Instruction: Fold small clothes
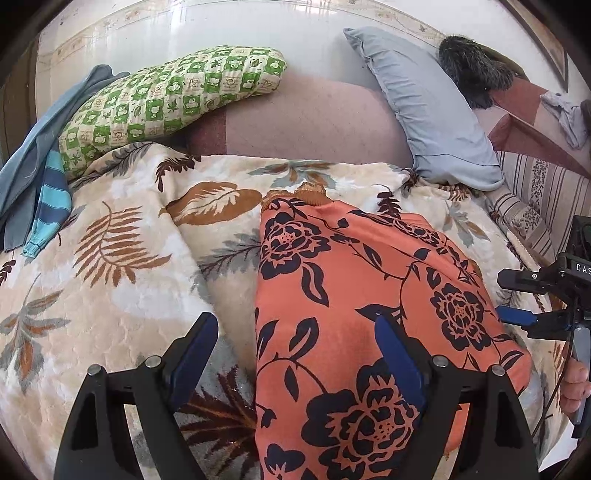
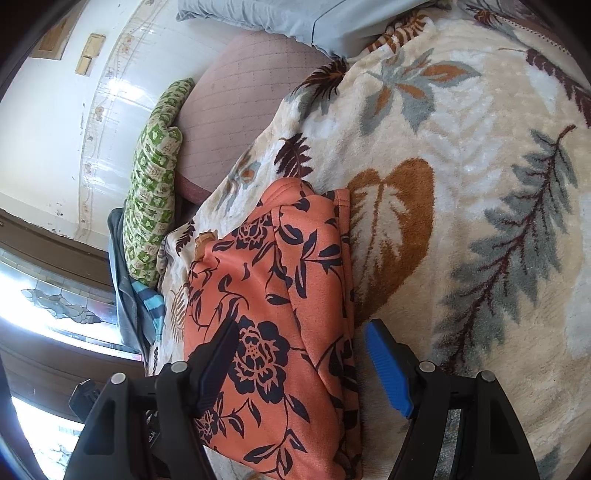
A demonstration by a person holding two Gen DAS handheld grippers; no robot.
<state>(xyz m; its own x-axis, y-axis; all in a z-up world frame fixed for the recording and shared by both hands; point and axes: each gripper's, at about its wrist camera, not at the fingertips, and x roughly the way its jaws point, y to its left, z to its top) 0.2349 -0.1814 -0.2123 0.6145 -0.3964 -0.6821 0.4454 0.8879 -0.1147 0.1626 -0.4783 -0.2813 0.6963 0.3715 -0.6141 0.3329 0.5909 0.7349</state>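
Left gripper (image 1: 295, 354) spread wide, nothing between its fingers; its left finger (image 1: 195, 350) sits over the blanket (image 1: 122, 295), its right finger (image 1: 395, 354) over the garment (image 1: 354, 280). Whether either pad touches the cloth, cannot tell. Right gripper (image 2: 303, 362) also spread wide, straddling the garment's (image 2: 273, 280) right-hand folded edge: dark finger (image 2: 218, 362) over the orange cloth, blue finger (image 2: 388, 369) over the blanket (image 2: 461, 155) just beside that edge. In the left view the right gripper (image 1: 517, 299) shows at 3 o'clock, its tips at the garment's right edge, a bit of the hand (image 1: 574, 387) below it. Garment: orange with dark floral print, folded into a long stack, lying flat on the blanket; it runs from 6 o'clock up to centre in the left view, with a ribbed hem at its far end near 12. Blanket: cream plush with brown and grey leaves, rumpled at left. Beyond it, a mauve quilted mattress (image 1: 314, 122). Green checked pillow (image 1: 166, 99) at 10 o'clock, grey-blue pillow (image 1: 424, 107) at 1 o'clock, dark furry thing (image 1: 472, 70) past it near 2. Blue cloth and a striped blue sleeve (image 1: 48, 199) hang at 9 o'clock, beside the green pillow. Glossy white tiled wall (image 1: 203, 33) across the top.
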